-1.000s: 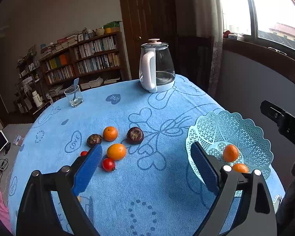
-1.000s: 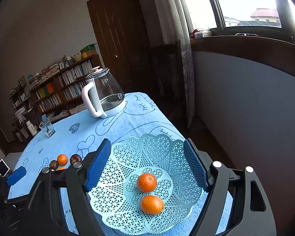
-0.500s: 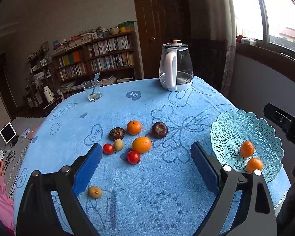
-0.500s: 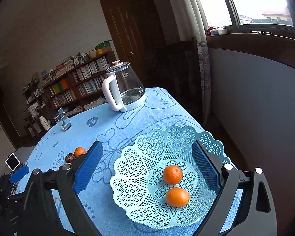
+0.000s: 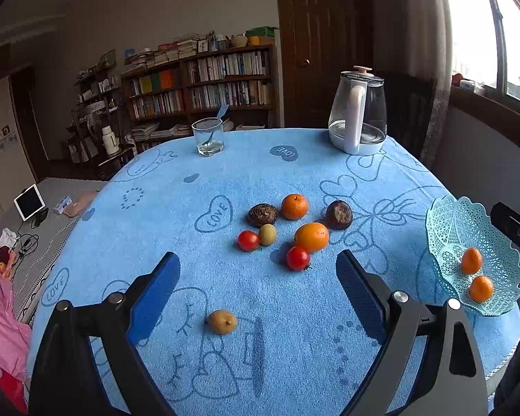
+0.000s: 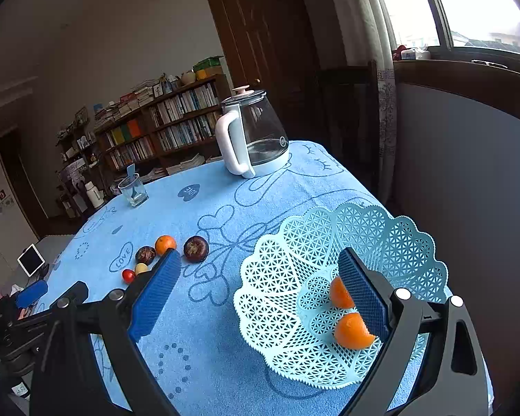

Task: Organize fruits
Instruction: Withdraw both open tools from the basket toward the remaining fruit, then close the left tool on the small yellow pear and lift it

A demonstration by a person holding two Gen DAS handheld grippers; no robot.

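Both wrist views had pulled back & swung left since the earlier frames: in the left view the basket [image 5: 447, 215] slid to the far R edge, and a yellowish fruit [image 5: 222, 321] came into sight low on the cloth.

Left gripper [image 5: 258, 289]: jaws wide, nothing held, above the blue tablecloth [image 5: 225, 180]. Yellowish fruit lay just below and between the pads, slightly L of centre, apart from the rest. Roundish, no long axis to speak of, so approach angle looked free.

Main cluster sat ahead of the jaws, mid-table: large orange [image 5: 311, 236], red tomato [image 5: 297, 258] touching or nearly so at its near side, second tomato [image 5: 248, 240] beside a pale green fruit [image 5: 267, 234], small orange [image 5: 294, 206] between two dark fruits [image 5: 262, 214] behind.

Right gripper [image 6: 260, 294]: jaws wide, empty, over the basket's near-left side; R pad hid part of the two oranges [image 6: 352, 331] inside.

Judgement: L hand nearer to loose fruit, lone yellowish one the closest pick. Basket sat near the table's R edge, so little margin there. Open cloth between cluster & basket gave room for the carry. Kettle [image 5: 358, 118] and glass [image 5: 209, 137] stood at the far side, well apart.
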